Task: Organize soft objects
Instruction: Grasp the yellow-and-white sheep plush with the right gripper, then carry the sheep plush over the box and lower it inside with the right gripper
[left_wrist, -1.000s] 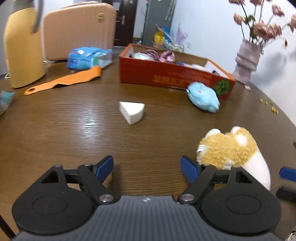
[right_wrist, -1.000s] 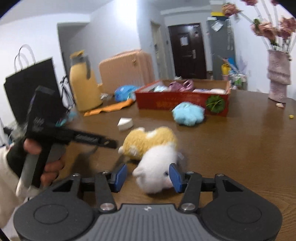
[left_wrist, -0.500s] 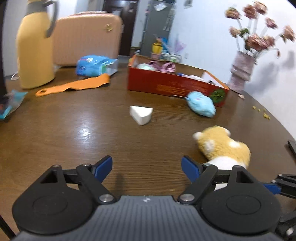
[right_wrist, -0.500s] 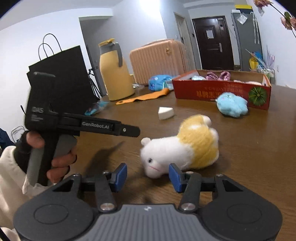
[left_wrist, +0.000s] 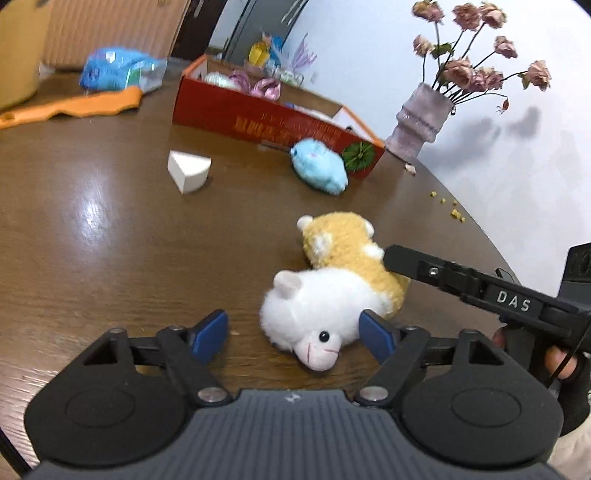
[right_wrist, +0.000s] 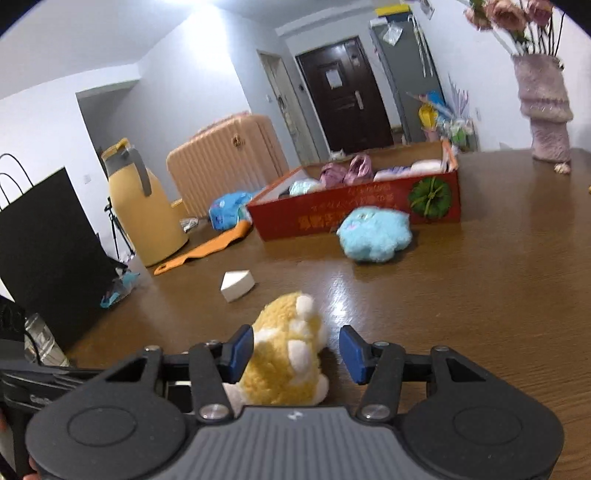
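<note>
A white and yellow plush hamster (left_wrist: 332, 280) lies on the brown table (left_wrist: 110, 240). My left gripper (left_wrist: 295, 336) is open, its white head between the blue pads without a grip. My right gripper (right_wrist: 297, 352) is open around its yellow rear (right_wrist: 284, 354); its left pad touches the fur. The right gripper's body also shows in the left wrist view (left_wrist: 480, 291), over the toy's back. A blue plush (right_wrist: 375, 234) lies in front of the red box (right_wrist: 354, 206), which holds several soft things. A white wedge sponge (right_wrist: 238, 284) lies to the left.
A yellow thermos jug (right_wrist: 142, 206), an orange strip (right_wrist: 207, 249), a blue packet (right_wrist: 229, 208) and a black paper bag (right_wrist: 48, 251) stand at the left. A pink vase of dried flowers (right_wrist: 546, 118) stands at the far right. A beige suitcase (right_wrist: 225, 155) is behind the table.
My left gripper has swung right and closed in on the hamster's head. My right gripper has moved round to the toy's yellow rear, which now sits between its fingers.
</note>
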